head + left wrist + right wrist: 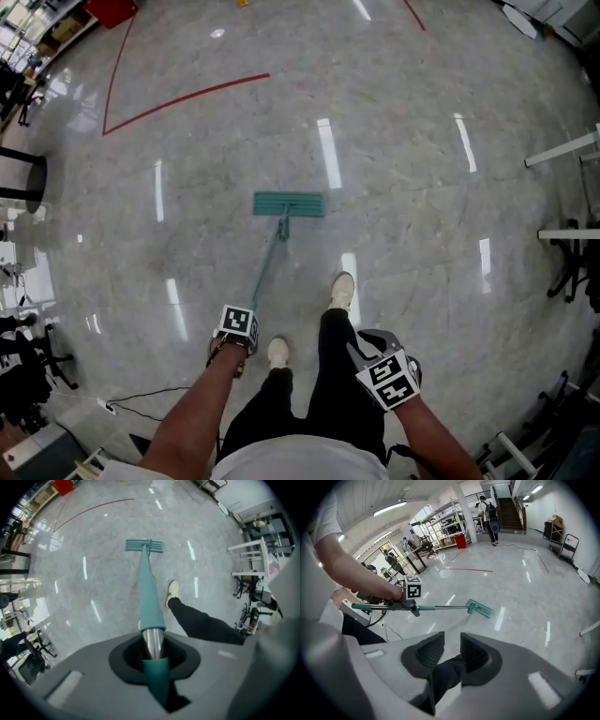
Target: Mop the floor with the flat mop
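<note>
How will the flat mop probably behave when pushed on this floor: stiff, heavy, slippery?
Probably stiff: the flat mop has a straight, partly metal pole. Likely glides easily: the floor is glossy. Held by the left gripper alone, its head may swivel.

No text, label, brand, number or sign can be read in any of the three views.
</note>
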Tool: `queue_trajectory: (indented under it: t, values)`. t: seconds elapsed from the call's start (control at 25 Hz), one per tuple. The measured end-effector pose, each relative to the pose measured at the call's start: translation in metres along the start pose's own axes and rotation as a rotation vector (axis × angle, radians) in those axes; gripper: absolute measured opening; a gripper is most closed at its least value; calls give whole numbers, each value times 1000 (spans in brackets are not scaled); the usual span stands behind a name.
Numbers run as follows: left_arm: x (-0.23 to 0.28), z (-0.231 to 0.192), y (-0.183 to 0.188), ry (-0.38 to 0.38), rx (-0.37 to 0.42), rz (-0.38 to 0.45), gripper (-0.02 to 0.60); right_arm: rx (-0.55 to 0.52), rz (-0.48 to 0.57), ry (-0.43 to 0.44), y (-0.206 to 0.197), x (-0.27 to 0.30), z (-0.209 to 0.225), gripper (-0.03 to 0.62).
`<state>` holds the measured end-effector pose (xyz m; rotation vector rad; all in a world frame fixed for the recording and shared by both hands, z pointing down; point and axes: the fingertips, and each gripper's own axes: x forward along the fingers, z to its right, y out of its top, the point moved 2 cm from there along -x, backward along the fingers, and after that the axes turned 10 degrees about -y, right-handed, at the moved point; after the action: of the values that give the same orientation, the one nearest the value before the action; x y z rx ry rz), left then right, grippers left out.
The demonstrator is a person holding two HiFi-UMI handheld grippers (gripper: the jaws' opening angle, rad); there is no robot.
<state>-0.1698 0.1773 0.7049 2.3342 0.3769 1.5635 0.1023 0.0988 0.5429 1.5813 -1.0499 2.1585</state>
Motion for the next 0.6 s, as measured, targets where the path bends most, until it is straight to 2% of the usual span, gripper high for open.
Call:
queue_trajectory:
  t: [0.16,0.4,0.6]
  values:
    - [-4,6,29,-11,-16,5,58,6,6,-9,7,-4,17,110]
    - [-14,3,43,13,-3,-2,57,12,-14,-5,4,-10,43,110]
    - [-30,8,87,32,13,1,57,16,-27,6,1,-8,60,110]
